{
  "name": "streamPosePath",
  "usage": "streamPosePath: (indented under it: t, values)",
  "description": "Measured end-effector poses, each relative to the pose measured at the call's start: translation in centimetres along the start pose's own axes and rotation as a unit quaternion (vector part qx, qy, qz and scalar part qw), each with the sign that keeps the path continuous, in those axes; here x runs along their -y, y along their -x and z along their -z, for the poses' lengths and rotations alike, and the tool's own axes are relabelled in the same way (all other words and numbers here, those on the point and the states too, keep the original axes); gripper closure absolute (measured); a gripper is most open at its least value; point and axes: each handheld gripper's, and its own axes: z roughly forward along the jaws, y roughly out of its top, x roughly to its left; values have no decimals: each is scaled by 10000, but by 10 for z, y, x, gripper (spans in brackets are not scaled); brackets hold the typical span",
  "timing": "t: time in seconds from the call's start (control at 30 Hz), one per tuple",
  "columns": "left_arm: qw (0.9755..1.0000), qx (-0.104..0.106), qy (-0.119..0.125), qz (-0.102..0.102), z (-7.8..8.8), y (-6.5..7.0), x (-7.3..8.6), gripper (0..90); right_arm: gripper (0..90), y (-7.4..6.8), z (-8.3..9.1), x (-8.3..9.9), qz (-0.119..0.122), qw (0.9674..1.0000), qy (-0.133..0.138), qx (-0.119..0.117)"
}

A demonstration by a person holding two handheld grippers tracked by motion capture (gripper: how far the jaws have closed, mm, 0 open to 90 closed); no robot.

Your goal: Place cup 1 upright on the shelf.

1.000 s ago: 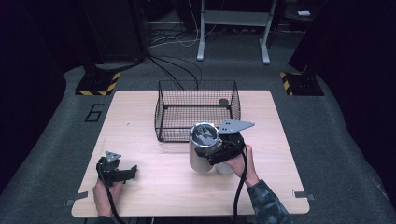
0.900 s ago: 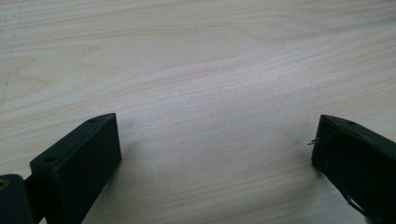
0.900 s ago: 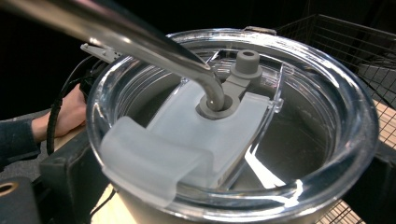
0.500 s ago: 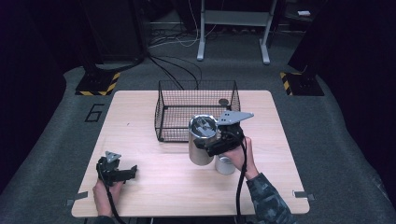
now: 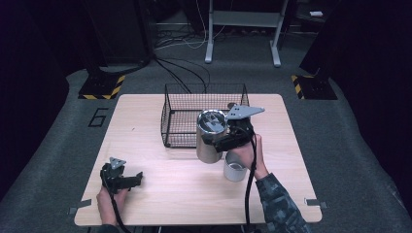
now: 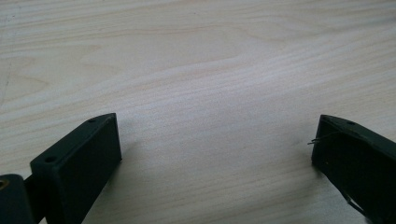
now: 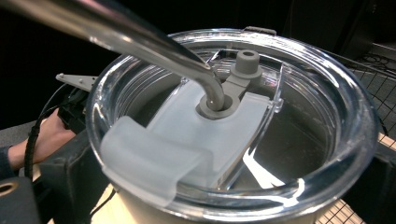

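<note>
Right gripper (image 5: 219, 141) clamped on lidded steel tumbler (image 5: 210, 136), seemingly lifted; left gripper (image 6: 217, 154) jaws apart, wire basket (image 5: 204, 114) contents unclear

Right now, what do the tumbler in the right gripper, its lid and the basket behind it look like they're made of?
The tumbler looks like brushed stainless steel: silvery with soft reflections. Its lid seems clear hard plastic, see-through with bright glints, with a frosted slider, possibly softer plastic. A bent straw looks like polished metal. The basket appears to be dark wire mesh, probably coated; the coating can't be confirmed.
</note>
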Motion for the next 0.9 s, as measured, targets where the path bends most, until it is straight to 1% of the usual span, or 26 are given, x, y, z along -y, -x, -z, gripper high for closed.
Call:
streamPosePath:
  t: [0.03, 0.1, 0.23, 0.43, 0.47, 0.57, 0.63, 0.7, 0.77, 0.8, 0.9]
  values:
    - [10000, 0, 0, 0, 0, 0, 0, 14, 36, 1, -1, -1, 20, 10000, 1, 4]
    - [10000, 0, 0, 1, 0, 0, 0, 14, 36, 3, -3, -3, -27, 10000, -12, 19]
    - [10000, -1, 1, 1, 0, 0, 0, 14, 36, 8, -6, -6, 16, 10000, -26, 33]
    - [10000, -1, 2, 1, 0, 0, 0, 14, 36, 15, -10, -9, -62, 10000, -35, 67]
    - [10000, 0, 0, 1, 0, 0, 0, 15, 36, 16, -11, -10, -85, 9999, -38, 71]
    - [10000, 5, 2, 7, 0, 0, 0, 14, 36, 18, -12, -12, -57, 9999, -34, 90]
    - [10000, 4, 49, 60, 0, 0, 0, 19, 36, 20, -12, -15, -73, 9999, -25, 95]
    - [10000, 4, 50, 61, -1, 0, 0, 19, 36, 22, -12, -18, -31, 9999, -9, 128]
    - [10000, 4, 48, 60, -1, 0, 0, 19, 36, 24, -12, -20, -39, 9999, -1, 136]
    - [10000, 5, 46, 58, 0, 0, 0, 19, 36, 24, -12, -22, -86, 9998, -2, 151]
    - [10000, 4, 47, 59, -1, 0, 0, 19, 36, 28, -13, -25, -64, 9998, 6, 191]
